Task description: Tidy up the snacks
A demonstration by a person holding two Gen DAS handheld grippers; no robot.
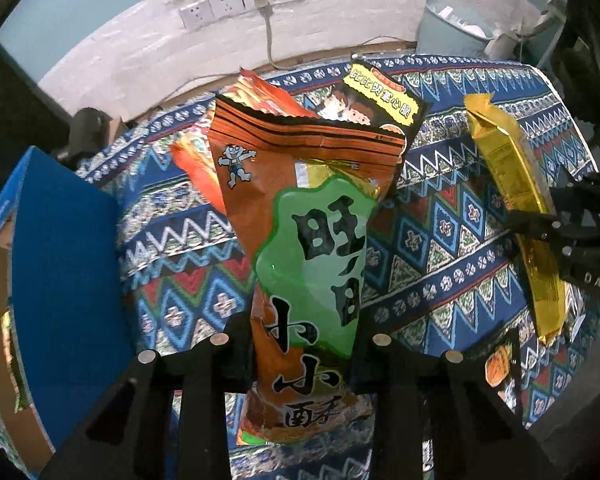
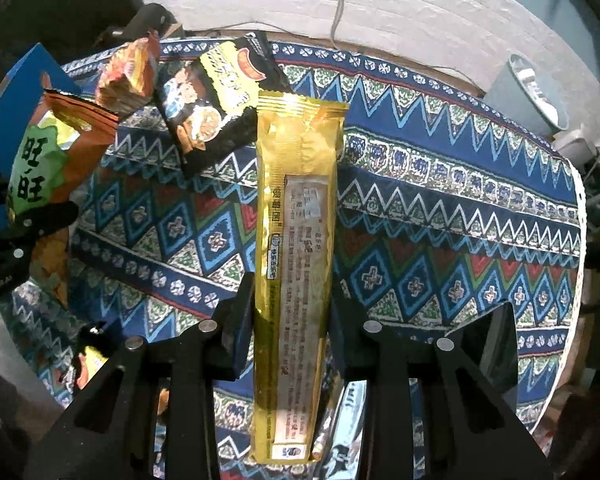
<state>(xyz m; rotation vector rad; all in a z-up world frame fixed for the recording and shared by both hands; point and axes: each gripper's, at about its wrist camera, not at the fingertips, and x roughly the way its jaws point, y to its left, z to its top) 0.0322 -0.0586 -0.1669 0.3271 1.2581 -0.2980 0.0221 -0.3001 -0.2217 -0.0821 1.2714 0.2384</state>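
- We see the left tool [image 1: 304, 360] clamped on the tall orange foil snack bag with a green label [image 1: 300, 248], held above the desk's blue patterned cloth [image 1: 440, 240].
- We see the right tool [image 2: 290, 332] clamped on the long gold foil snack packet [image 2: 296, 240], also lifted off the cloth.
- A black snack packet [image 2: 216, 108] and a small orange snack packet [image 2: 130, 76] lie at the far edge.
- A blue cardboard box [image 1: 64, 272] stands on the left.

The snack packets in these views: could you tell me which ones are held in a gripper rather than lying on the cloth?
Two are held: the brown-and-green packet in the left gripper, and the long gold packet in the right gripper. The black packet and orange packet lie on the patterned cloth.
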